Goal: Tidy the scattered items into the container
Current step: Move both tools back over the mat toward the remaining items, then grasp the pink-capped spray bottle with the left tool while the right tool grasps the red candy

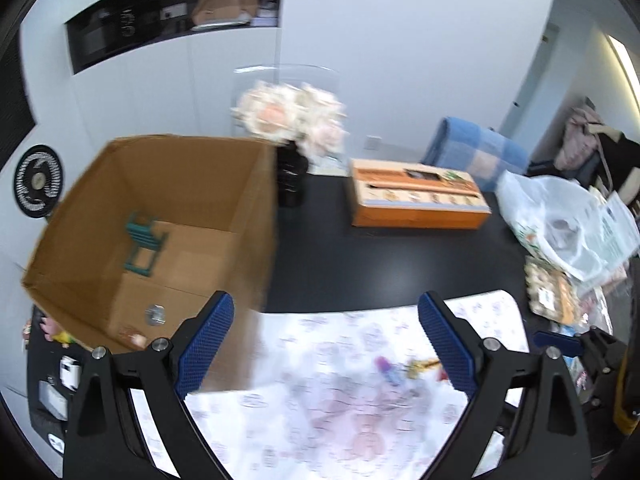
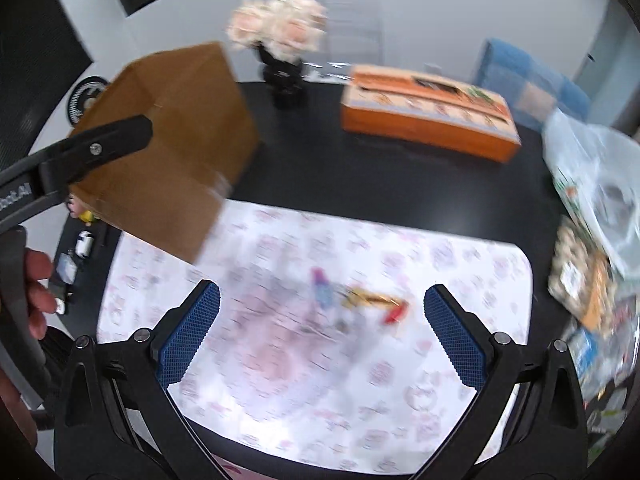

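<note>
Cardboard box [image 1: 160,216] stands at ten o'clock holding a teal toy chair [image 1: 143,246]; small toys [image 2: 356,298] lie on the patterned mat [image 2: 440,264]. Left gripper [image 1: 326,346] and right gripper [image 2: 322,330] both gape wide, empty.

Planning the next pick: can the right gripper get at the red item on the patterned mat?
Probably yes. The right gripper is open and empty, and the red item lies uncovered on the patterned mat just ahead, between its fingers; the cardboard box stands off to the left.
</note>
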Demonstrator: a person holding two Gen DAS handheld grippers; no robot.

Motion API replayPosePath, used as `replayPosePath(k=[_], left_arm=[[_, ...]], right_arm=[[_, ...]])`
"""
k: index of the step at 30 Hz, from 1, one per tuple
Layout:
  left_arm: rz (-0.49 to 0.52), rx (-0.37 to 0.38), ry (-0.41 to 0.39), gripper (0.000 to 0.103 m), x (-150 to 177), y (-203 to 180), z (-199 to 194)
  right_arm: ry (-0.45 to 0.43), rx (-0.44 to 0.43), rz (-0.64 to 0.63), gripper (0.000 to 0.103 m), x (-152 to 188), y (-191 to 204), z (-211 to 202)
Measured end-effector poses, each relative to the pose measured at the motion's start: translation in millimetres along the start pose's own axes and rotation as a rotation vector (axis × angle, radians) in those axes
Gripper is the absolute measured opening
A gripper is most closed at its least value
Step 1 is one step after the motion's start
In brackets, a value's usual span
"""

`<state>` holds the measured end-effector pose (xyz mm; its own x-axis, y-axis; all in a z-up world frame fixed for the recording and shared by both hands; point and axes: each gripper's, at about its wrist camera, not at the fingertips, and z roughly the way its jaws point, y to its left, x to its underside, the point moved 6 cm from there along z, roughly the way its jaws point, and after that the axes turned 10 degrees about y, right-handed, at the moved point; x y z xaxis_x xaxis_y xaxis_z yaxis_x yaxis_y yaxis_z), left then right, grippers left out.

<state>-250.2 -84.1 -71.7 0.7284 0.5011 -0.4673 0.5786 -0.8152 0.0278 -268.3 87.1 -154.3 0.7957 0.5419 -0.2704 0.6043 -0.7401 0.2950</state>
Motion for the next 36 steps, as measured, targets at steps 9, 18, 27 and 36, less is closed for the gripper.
replayPosePath(k=[9,18,27,36], left_arm=[[0.041,0.024,0.112,0.093,50,-63,62],[0.028,-0.001,0.206,0.093,87,-72,117],[-0.015,-0.031,0.292,0.093,106,-55,161],[-0.056,-0.063,0.335,0.093,112,-45,190]], right_arm=[[0.055,0.015,0.099,0.103,44,-75,37],[0.105,0.023,0.118,0.103,60,-96,90],[0.178,0.009,0.152,0.103,57,-98,129],[0.208,-0.02,0.148,0.099,54,-84,146]])
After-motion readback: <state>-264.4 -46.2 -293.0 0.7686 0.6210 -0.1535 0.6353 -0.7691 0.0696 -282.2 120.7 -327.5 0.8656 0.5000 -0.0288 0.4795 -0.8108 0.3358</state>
